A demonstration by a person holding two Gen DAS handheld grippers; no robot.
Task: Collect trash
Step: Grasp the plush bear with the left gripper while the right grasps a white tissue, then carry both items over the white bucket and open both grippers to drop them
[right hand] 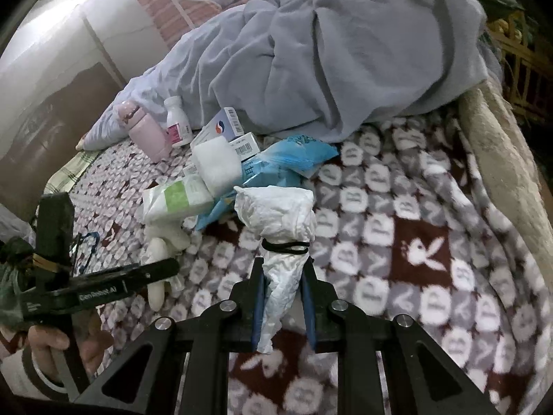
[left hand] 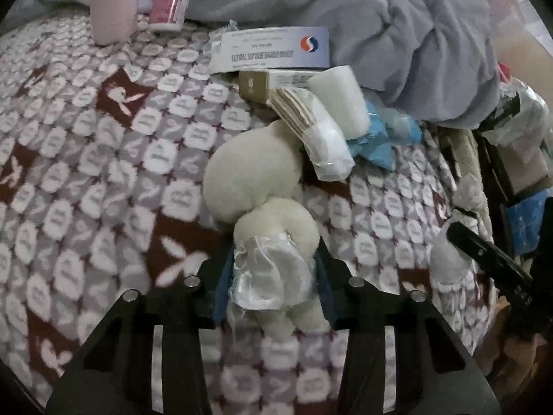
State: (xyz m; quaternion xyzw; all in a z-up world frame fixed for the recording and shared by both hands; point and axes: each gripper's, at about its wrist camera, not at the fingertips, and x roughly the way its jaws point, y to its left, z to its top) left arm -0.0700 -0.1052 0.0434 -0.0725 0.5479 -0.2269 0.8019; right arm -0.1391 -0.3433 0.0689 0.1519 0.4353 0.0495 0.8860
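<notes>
My left gripper [left hand: 274,269] is shut on a cream plush toy [left hand: 255,180] with a shiny white ribbon, lying on the patterned blanket [left hand: 86,145]. My right gripper [right hand: 283,276] is shut on a white plastic bag [right hand: 280,214] tied with a black band, held above the blanket. A pile lies behind the toy: a tablet box [left hand: 273,50], a tan box [left hand: 255,86], a white wad [left hand: 340,100], a wrapped packet [left hand: 321,138] and blue wrappers [left hand: 376,141]. The same pile shows in the right wrist view [right hand: 221,169], with the left gripper [right hand: 103,290] at lower left.
A pink bottle [left hand: 114,3] and a small white bottle [left hand: 171,3] stand at the back left. A grey-blue quilt [left hand: 397,27] is bunched behind the pile. More bags and clutter [left hand: 515,145] sit at the right. The bed's edge [right hand: 501,159] runs along the right.
</notes>
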